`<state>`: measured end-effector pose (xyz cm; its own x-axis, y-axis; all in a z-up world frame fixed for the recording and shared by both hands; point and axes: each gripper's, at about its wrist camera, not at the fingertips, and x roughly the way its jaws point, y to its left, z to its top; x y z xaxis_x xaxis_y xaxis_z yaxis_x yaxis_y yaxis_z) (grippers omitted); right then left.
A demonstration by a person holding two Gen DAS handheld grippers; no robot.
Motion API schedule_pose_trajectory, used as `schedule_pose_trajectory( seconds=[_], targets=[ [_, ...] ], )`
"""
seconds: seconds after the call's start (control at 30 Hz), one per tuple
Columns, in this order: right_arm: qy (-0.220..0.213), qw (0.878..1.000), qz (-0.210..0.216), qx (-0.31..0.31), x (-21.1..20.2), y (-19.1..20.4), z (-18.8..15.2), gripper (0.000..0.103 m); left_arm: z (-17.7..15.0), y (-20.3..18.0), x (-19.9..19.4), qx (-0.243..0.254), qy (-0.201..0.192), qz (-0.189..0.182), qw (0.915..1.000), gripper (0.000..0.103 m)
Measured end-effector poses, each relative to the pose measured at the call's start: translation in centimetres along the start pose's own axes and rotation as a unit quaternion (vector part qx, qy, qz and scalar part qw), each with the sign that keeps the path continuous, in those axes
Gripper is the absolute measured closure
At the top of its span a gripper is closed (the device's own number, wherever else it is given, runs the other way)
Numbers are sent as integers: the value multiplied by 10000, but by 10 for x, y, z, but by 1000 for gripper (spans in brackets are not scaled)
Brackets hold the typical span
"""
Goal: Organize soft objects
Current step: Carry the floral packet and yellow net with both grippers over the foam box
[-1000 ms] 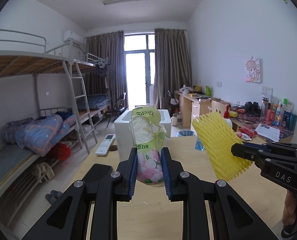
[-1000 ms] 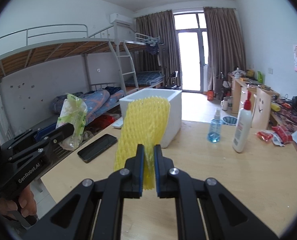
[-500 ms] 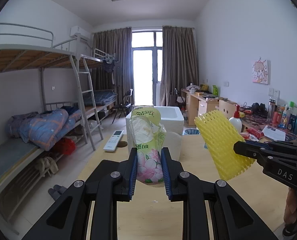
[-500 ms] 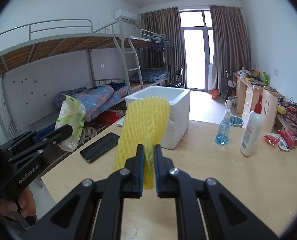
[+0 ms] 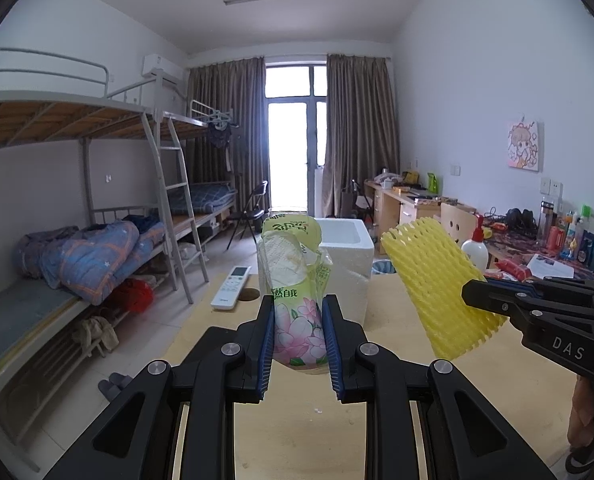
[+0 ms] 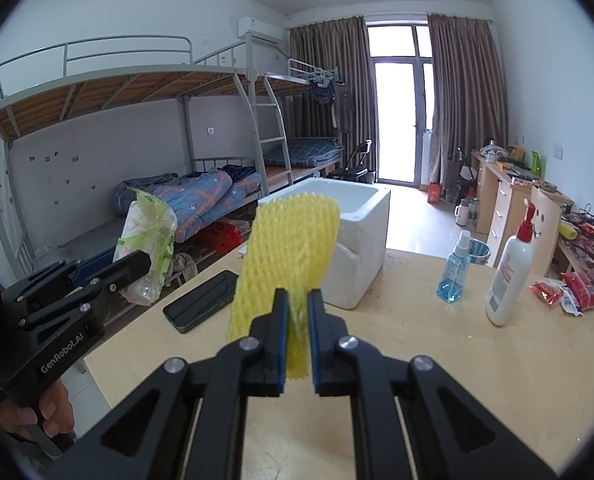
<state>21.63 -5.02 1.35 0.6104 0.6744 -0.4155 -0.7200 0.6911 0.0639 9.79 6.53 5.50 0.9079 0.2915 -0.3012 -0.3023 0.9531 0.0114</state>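
Observation:
My left gripper [image 5: 298, 322] is shut on a green flowered tissue pack [image 5: 295, 280], held upright above the wooden table [image 5: 297, 432]. In the right wrist view the same pack [image 6: 147, 248] hangs at the left in the left gripper [image 6: 139, 262]. My right gripper [image 6: 298, 308] is shut on a yellow foam net sleeve [image 6: 287, 256], which stands up from the pads. The sleeve [image 5: 437, 284] also shows at the right of the left wrist view, in the right gripper [image 5: 471, 294]. A white foam box [image 6: 357, 248] stands open-topped on the table behind both items.
A black phone [image 6: 201, 300] lies on the table left of the box. A blue spray bottle [image 6: 455, 268], a white pump bottle [image 6: 509, 276] and red snack packets [image 6: 565, 290] sit at the right. A remote [image 5: 231, 290] lies by the far edge. Bunk beds stand on the left.
Both views have crept slightly closer to the white foam box. Each gripper keeps its hold, and the pack and the sleeve sit the same between the pads.

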Motion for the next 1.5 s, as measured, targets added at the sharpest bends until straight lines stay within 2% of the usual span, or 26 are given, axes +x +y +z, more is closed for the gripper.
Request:
schedule_pose_trajectory(
  seconds=[0.4, 0.73, 1.17, 1.5],
  targets=[
    [-187, 9997, 41, -119, 1, 4, 35, 91, 26, 0, 9, 75, -79, -189, 9998, 78],
    [-301, 9995, 20, -122, 13, -4, 58, 91, 46, 5, 20, 90, -278, -109, 9995, 78],
    [-281, 9996, -98, 0, 48, -17, 84, 91, 79, 5, 56, 154, -402, -106, 9990, 78],
    [-298, 9994, -174, -35, 70, -23, 94, 91, 93, 8, 93, 195, -322, -97, 9992, 78]
  ],
)
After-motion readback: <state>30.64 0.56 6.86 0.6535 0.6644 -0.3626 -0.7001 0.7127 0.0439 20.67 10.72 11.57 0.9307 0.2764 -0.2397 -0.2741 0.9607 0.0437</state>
